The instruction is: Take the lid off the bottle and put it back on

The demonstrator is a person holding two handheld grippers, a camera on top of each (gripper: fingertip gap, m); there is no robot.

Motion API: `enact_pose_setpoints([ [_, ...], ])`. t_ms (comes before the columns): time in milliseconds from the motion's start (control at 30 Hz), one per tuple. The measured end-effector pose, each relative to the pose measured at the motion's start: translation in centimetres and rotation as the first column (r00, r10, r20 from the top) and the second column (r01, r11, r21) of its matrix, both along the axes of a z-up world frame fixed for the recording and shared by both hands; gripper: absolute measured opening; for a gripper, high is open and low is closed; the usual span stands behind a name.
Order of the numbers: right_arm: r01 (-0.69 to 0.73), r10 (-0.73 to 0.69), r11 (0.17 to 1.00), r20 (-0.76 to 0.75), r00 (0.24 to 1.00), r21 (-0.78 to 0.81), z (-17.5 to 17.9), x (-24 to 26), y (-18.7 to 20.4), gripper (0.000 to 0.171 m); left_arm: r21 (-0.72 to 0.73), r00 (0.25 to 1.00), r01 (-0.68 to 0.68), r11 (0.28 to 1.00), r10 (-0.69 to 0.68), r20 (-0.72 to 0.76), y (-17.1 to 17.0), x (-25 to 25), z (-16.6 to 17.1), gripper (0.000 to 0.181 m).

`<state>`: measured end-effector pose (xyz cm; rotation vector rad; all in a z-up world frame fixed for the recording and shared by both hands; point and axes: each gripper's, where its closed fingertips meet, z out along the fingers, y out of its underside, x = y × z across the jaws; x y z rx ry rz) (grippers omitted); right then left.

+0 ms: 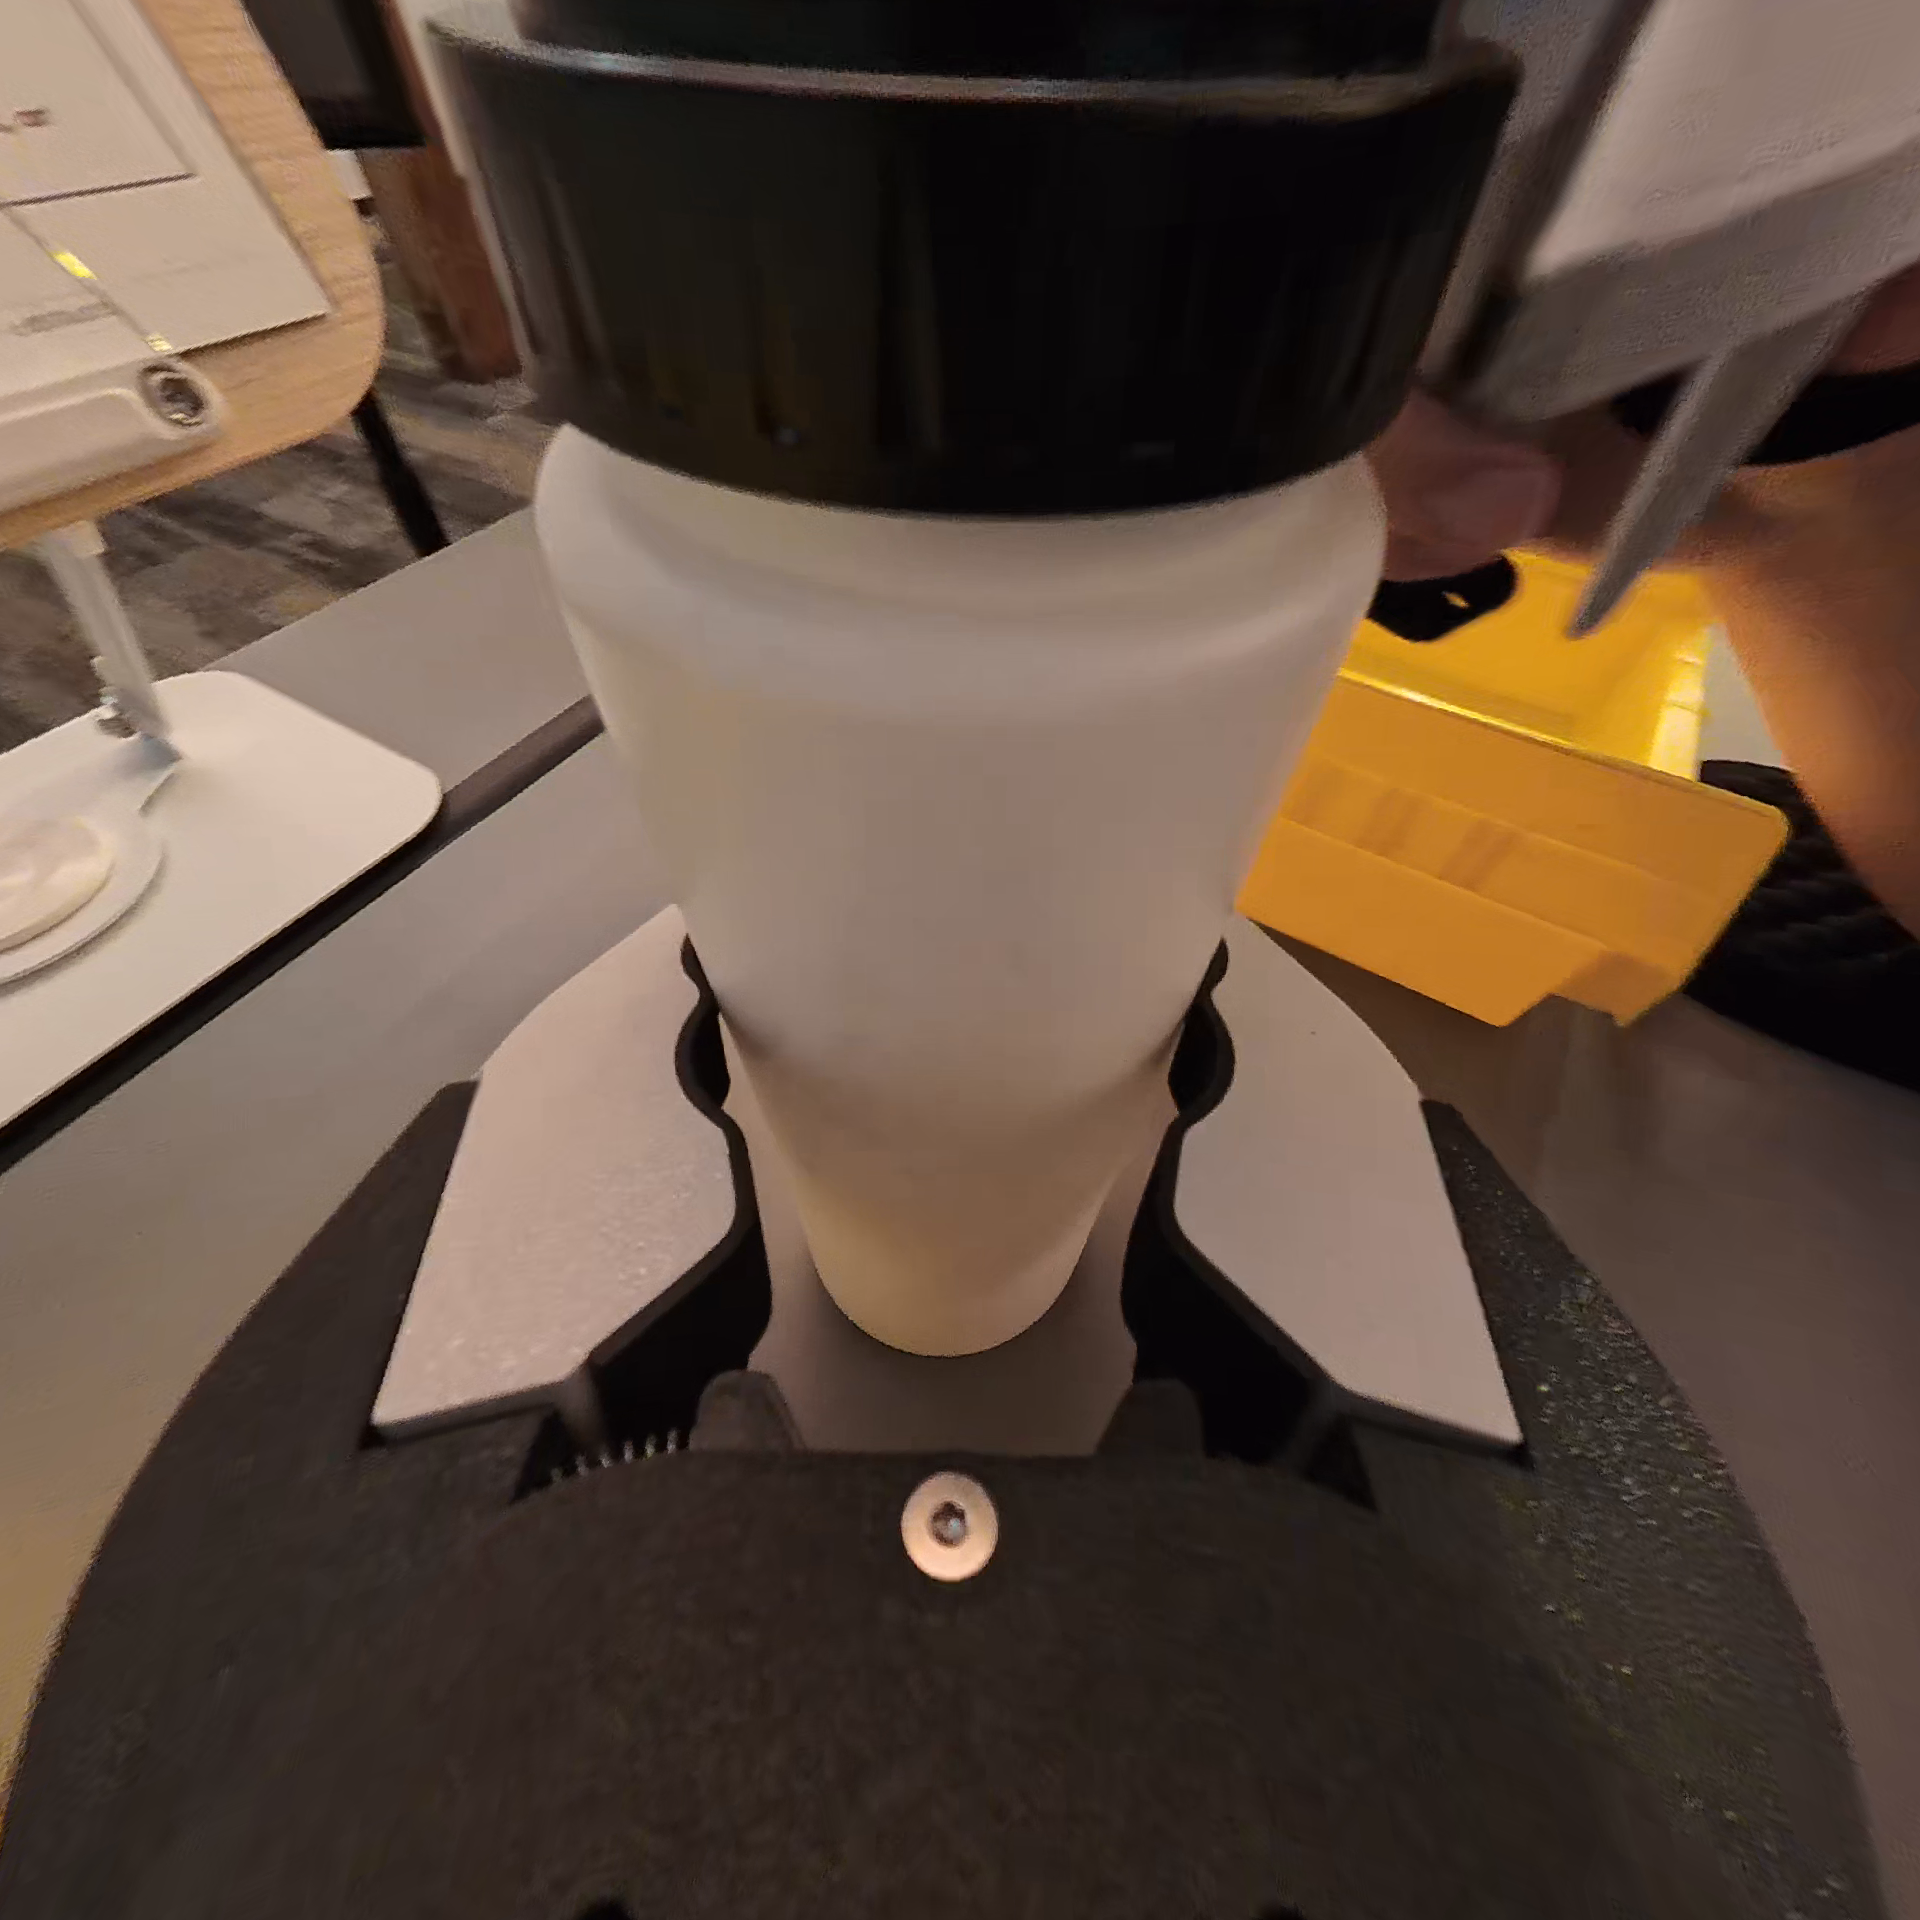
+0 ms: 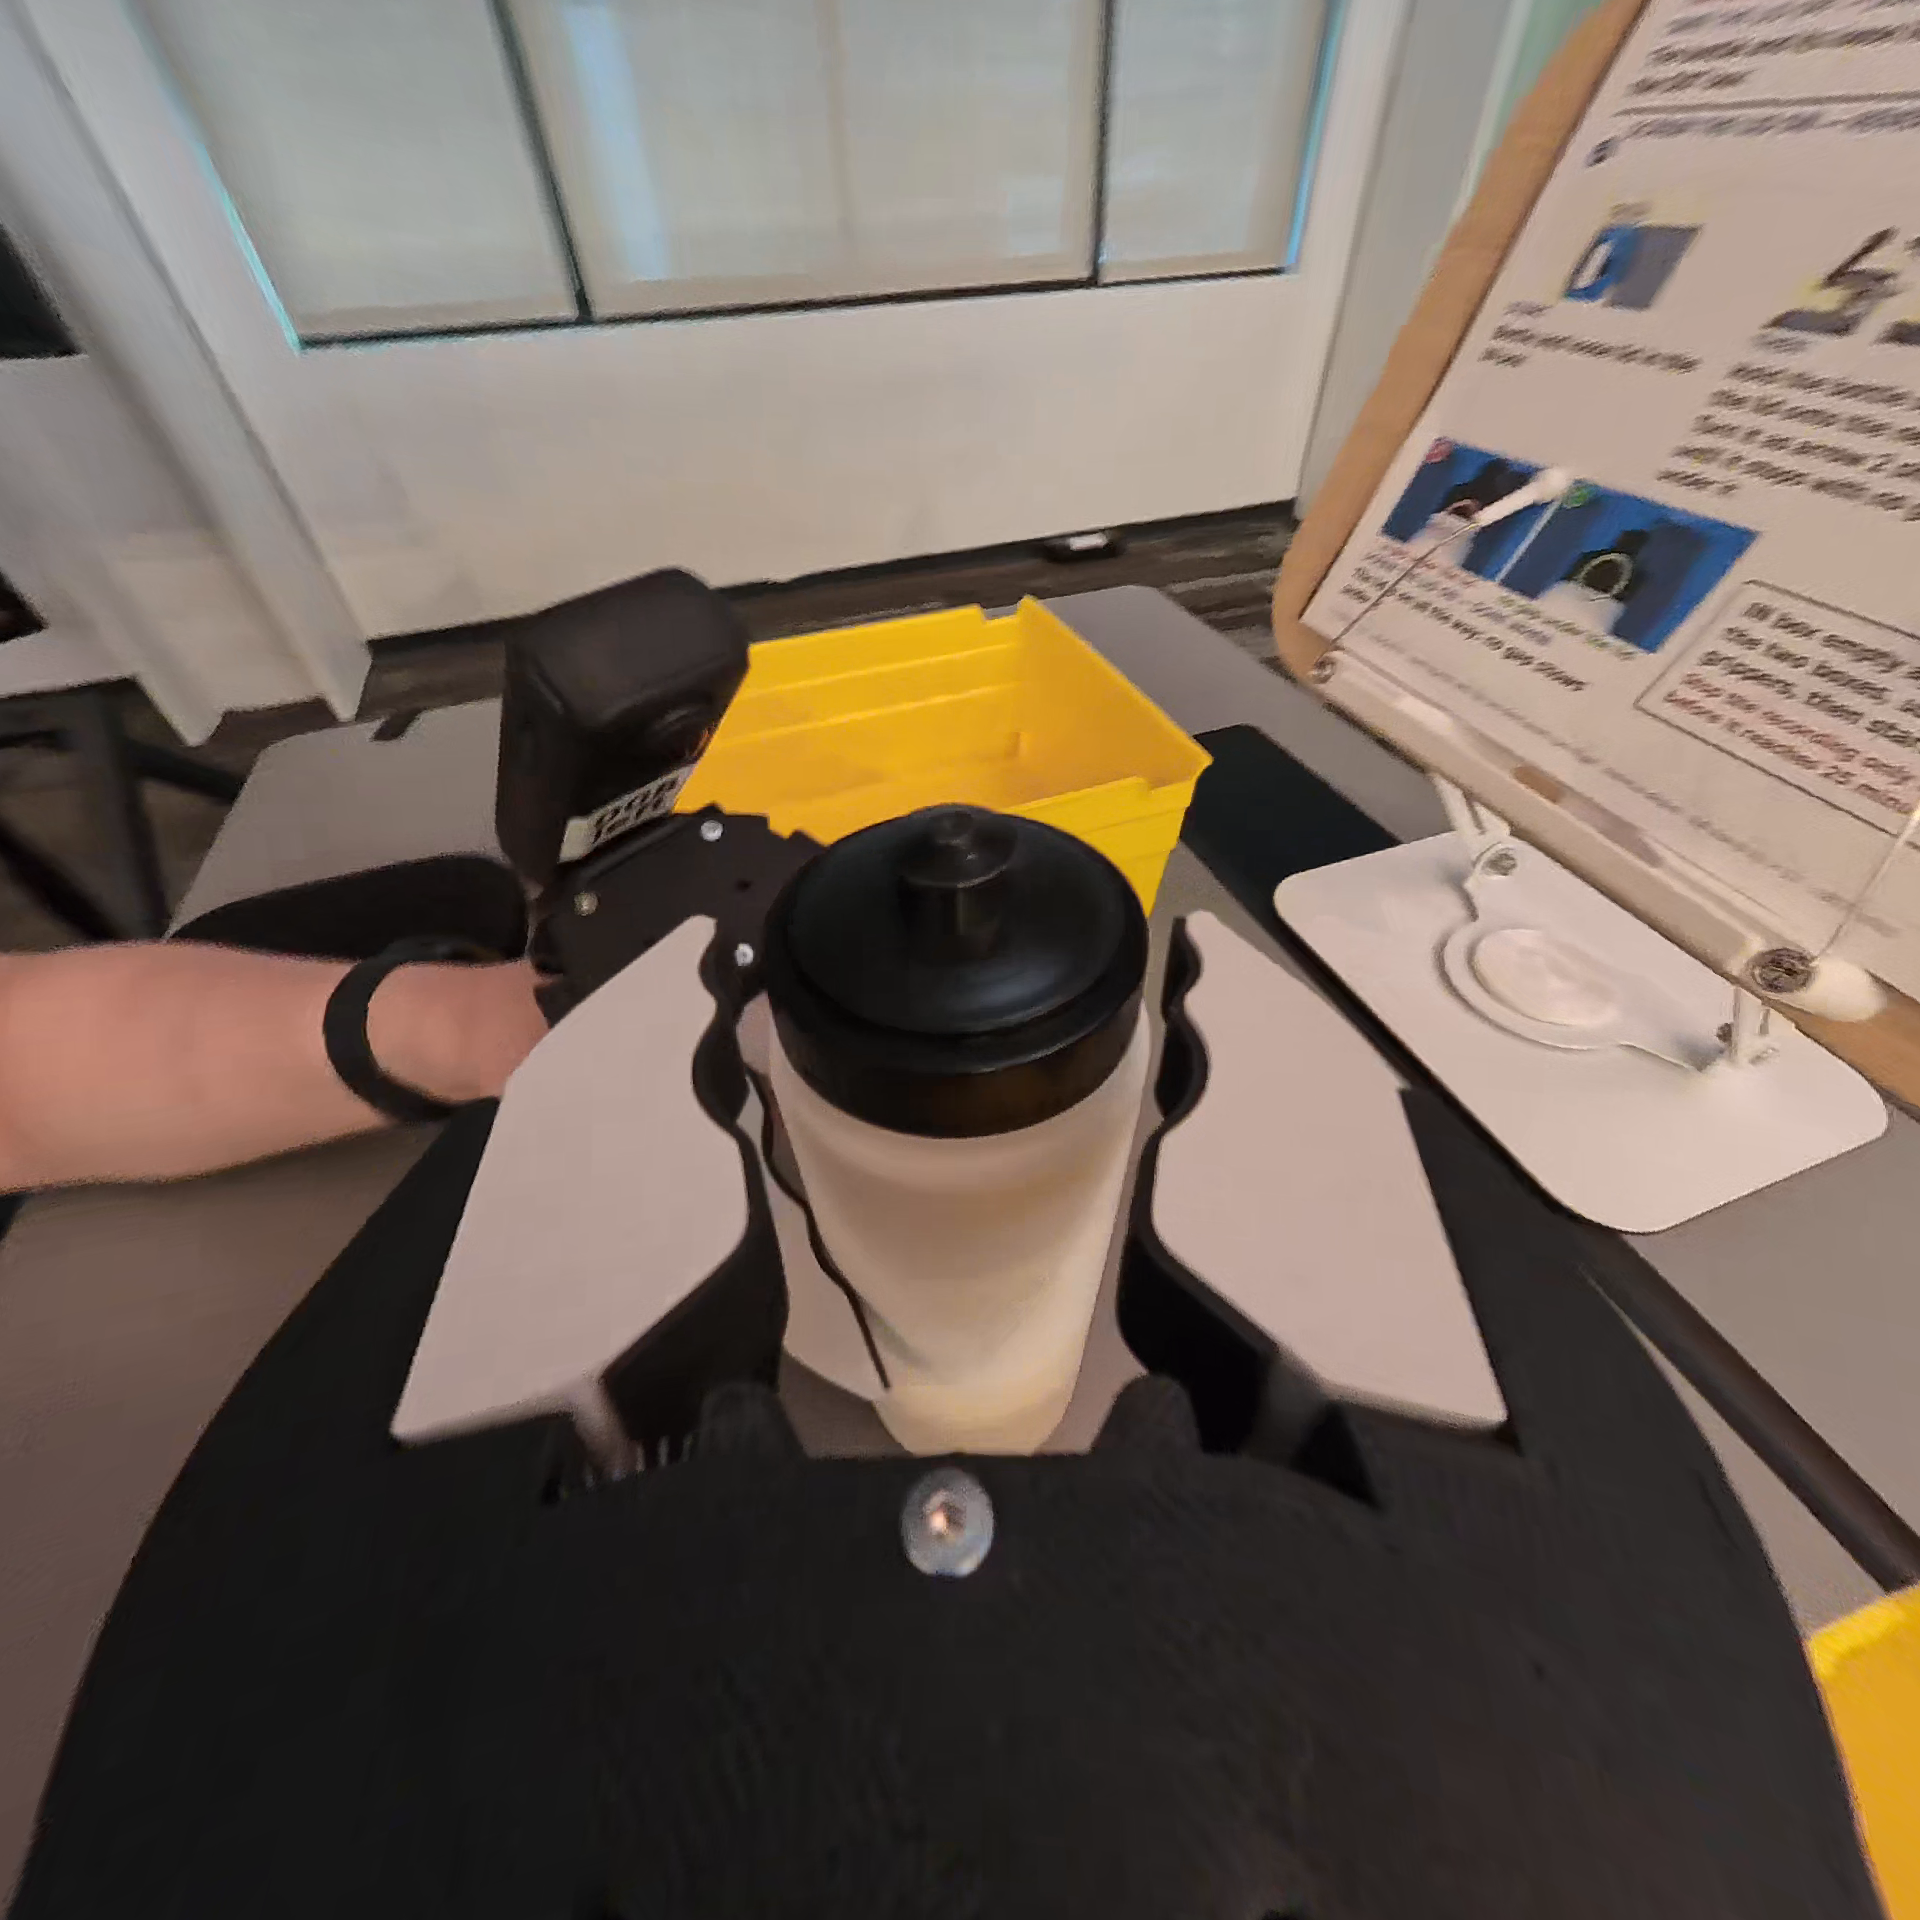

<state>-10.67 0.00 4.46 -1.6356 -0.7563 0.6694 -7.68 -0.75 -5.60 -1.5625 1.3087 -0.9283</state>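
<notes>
Table (image 2: 1766,1299): grey. Yellow bin (image 2: 966,727) at 12 o'clock behind the bottle (image 2: 956,1226); board stand (image 2: 1579,1029) at 2 o'clock. Bottle upright, lid (image 2: 956,966) on. Left gripper (image 1: 956,1039) clamps the bottle body. Right gripper (image 2: 951,1023) brackets the lid; contact unclear.

I see the bottle (image 2: 951,1236) standing on the surface (image 2: 343,800) between my right claw's (image 2: 951,1049) fingers, the lid (image 2: 956,956) on top of it. Behind it sits a bin (image 2: 997,717) toward the far edge. My left claw (image 2: 727,935) comes in from the left; the instruction board stand (image 2: 1579,1049) sits near the right edge.
</notes>
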Motion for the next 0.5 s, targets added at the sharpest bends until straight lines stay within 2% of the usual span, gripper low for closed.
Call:
enact_pose_setpoints([
  [100, -0.025, 0.021, 0.998, 0.054, 0.998, 0.063, 0.0, -0.1, -0.4, 0.073, 0.004, 1.0, 0.031, 1.0, -0.031, 0.003, -0.4, 0.1, 0.0, 0.086],
  [167, 0.003, -0.007, 0.998, 0.063, 0.998, 0.062, 0.0, -0.1, -0.2, 0.073, 0.01, 1.0, -0.011, 1.0, 0.011, 0.002, 0.0, 0.1, 0.0, 0.086],
  [300, 0.188, -0.189, 0.981, 0.016, 0.982, 0.049, -0.1, 0.0, 1.3, 0.073, 0.009, 0.985, -0.17, 0.985, 0.17, -0.002, 1.6, -0.3, 0.0, 0.085],
  [433, 0.433, -0.433, 0.899, -0.009, 0.901, 0.068, 0.0, 0.0, 1.8, 0.073, 0.02, 0.963, -0.269, 0.963, 0.27, -0.013, 2.0, -0.7, 0.0, 0.085],
  [500, 0.46, -0.461, 0.884, 0.003, 0.887, 0.081, 0.0, -0.1, 1.6, 0.073, 0.023, 0.959, -0.281, 0.959, 0.282, -0.018, 2.0, -0.7, 0.0, 0.085],
])
